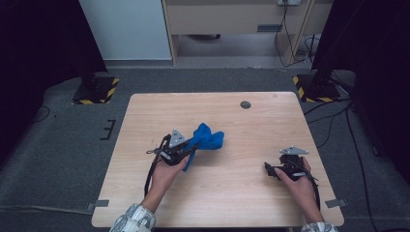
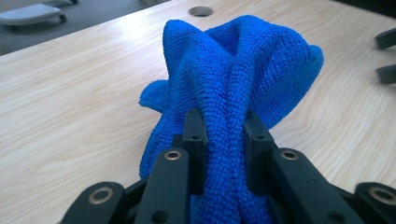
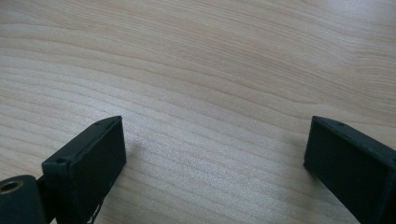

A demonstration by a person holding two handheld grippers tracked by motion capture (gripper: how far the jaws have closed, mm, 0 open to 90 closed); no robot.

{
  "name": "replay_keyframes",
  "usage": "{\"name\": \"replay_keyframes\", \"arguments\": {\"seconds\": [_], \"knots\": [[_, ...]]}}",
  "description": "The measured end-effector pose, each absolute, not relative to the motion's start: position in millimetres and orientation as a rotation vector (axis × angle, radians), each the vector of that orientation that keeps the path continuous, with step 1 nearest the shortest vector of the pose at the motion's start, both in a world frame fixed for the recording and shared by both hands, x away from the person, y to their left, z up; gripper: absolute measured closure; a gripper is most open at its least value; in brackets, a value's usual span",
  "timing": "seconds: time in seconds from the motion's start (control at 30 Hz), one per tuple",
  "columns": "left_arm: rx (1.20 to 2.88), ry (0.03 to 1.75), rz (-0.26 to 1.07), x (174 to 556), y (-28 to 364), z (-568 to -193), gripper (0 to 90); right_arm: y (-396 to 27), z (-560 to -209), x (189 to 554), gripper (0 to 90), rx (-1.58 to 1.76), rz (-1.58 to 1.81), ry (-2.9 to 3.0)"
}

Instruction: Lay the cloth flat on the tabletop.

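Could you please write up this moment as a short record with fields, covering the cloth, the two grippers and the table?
cloth: bunched blue terry cloth, left of the table's middle
left gripper: left gripper shut on the cloth, a fold pinched between its black fingers
right gripper: right gripper open, nothing between its fingers, low over bare wood at the table's right, apart from the cloth
table: light wooden table with a round grey cable hole near the far edge
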State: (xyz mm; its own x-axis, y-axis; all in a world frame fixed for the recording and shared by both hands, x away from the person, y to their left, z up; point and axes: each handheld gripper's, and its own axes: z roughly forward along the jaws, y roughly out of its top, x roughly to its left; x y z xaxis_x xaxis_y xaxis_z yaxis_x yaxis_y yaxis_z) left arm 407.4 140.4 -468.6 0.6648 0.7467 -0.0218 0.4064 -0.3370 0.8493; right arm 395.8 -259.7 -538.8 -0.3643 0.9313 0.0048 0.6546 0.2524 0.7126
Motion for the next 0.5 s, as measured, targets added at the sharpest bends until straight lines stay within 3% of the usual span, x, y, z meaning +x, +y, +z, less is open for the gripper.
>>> {"name": "replay_keyframes", "arguments": {"seconds": [0.5], "knots": [[2.085, 0.782, 0.386, 401, 76, -489, 74.5, -259, -539, 396, 5.6, 1.430, 0.891, 2.120]]}}
